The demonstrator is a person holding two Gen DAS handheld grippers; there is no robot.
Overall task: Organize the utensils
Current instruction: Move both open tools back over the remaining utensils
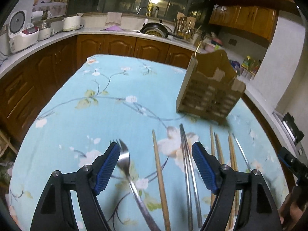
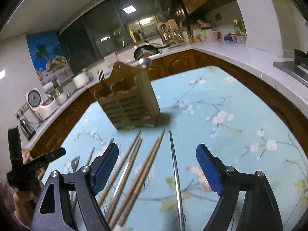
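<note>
A wooden utensil holder [image 1: 210, 88] stands on the blue floral tablecloth [image 1: 107, 88]; in the right wrist view the holder [image 2: 129, 104] holds a fork [image 2: 101, 79] and a metal spoon [image 2: 144, 62]. My left gripper [image 1: 156, 148] is open above a loose fork [image 1: 125, 159], a wooden chopstick [image 1: 159, 171] and a metal chopstick pair [image 1: 186, 163]. My right gripper [image 2: 157, 150] is open above several wooden chopsticks [image 2: 142, 165] and a metal chopstick pair [image 2: 176, 173]. More chopsticks [image 1: 231, 154] lie to the right in the left wrist view.
Wooden cabinets and a white counter [image 1: 48, 40] ring the table, with rice cookers [image 1: 23, 34], a pan in the sink [image 1: 155, 29] and a second utensil rack [image 1: 185, 26]. The right gripper's body [image 1: 292, 163] shows at the left view's edge.
</note>
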